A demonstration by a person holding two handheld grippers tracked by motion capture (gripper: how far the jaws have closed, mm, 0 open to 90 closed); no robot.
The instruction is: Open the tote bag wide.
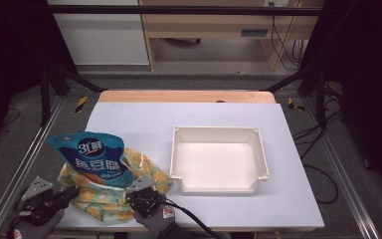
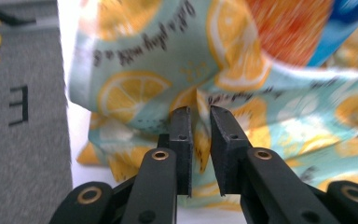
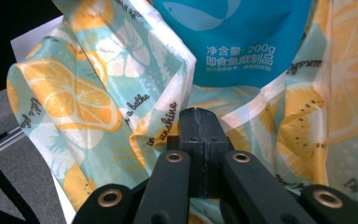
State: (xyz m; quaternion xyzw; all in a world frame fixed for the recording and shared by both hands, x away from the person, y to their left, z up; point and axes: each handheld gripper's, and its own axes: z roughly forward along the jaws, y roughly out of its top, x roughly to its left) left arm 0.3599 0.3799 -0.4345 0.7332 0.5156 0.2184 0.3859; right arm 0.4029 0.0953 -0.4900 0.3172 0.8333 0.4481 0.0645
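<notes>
Risk: left tongs (image 2: 200,116) spread off the lemon-print fabric bag (image 2: 158,70), right tongs (image 3: 200,122) pressed together, apparently pinching its fabric; the blue foil snack pouch (image 3: 233,42) standing behind both may topple.

Hidden, cut off and blurred parts

In the high view the lower part of the blue snack pouch (image 1: 93,158) sits out of sight inside the lemon-print bag (image 1: 110,199), and both gloved hands are cut off by the bottom edge. In the left gripper view the upper right of the frame is smeared, so the orange and blue patches there can't be read. In the right gripper view the pouch's top is cut off by the upper edge.
</notes>
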